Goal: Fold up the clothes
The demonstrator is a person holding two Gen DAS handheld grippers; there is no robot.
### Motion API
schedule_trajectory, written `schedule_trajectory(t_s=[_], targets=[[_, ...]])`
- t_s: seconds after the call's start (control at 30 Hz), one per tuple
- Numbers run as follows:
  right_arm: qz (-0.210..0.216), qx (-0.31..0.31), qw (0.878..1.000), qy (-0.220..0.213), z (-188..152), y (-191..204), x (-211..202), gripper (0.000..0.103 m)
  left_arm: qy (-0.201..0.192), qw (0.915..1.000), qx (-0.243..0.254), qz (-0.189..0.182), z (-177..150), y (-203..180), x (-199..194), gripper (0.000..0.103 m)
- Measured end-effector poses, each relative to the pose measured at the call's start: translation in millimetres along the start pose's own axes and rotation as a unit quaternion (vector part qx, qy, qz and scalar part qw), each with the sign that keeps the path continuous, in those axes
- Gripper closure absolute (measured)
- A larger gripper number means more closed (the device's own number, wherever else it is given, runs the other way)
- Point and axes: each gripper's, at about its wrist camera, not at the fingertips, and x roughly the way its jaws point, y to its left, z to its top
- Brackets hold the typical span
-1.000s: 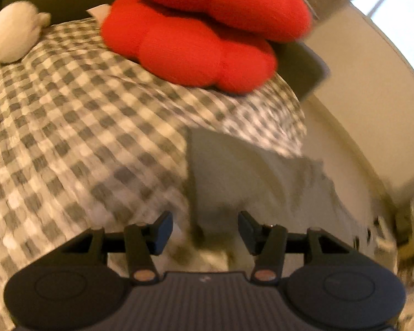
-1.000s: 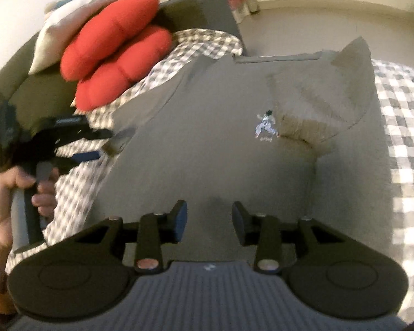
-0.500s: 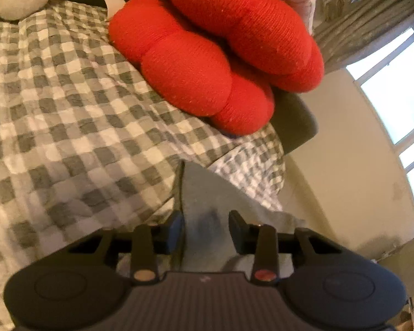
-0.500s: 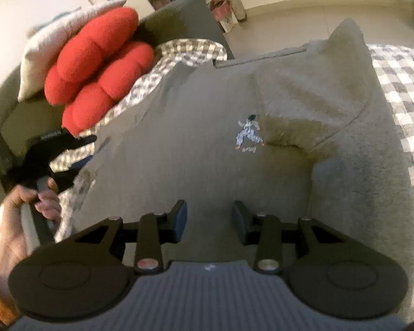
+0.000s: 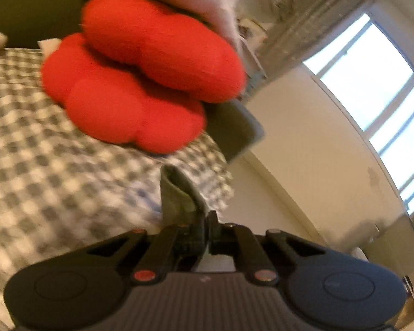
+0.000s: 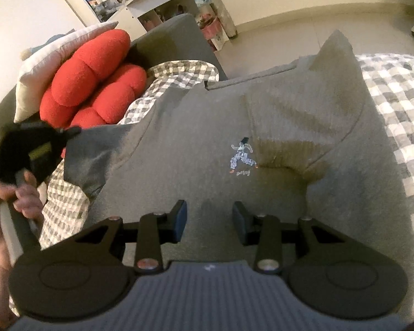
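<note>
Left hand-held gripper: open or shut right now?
Shut. In the left wrist view the left hand-held gripper has its jaws closed on a raised fold of the grey T-shirt, lifted off the checked cover.

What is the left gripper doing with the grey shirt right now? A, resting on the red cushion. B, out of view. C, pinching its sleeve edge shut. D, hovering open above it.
C: the left gripper is shut on a fold of the grey shirt, at its sleeve edge.

Each wrist view looks close over the bed; both share the red cushion [image 5: 140, 77].
</note>
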Motion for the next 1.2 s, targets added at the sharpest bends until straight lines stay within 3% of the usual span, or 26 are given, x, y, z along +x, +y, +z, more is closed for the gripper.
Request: schedule_trajectory(t_s=[0.3,0.6,0.7,0.83,0.9,1.07,1.2], targets=[[-0.014,0.022,0.999,-0.026,4,-17,-18,0.062,0.073,0.9973,0.01,-0.008,-33,-75,45,0.101],[-0.025,0.057,0.997,-0.051,9,-39,-35,0.062,0.147,0.9892,0.001,0.003,-92,-103,88,0.101],[-0.026,0.067,0.996,-0.056,10,-44,-39,0.062,0.186,0.9822,0.008,-0.026,-104,-108,102,0.1],[-0.025,0.067,0.996,-0.056,9,-46,-44,0.062,0.193,0.9792,0.019,-0.061,-101,-111,95,0.098],[-0.026,0.068,0.996,-0.059,9,-47,-47,0.062,0.183,0.9801,0.035,-0.068,-94,-112,85,0.091],[-0.02,0.074,0.996,-0.055,8,-49,-50,0.062,0.169,0.9808,0.081,-0.055,-71,-105,60,0.074],[-0.012,0.075,0.996,-0.041,5,-46,-48,0.056,0.158,0.9804,0.115,-0.027,-59,-90,43,0.069]])
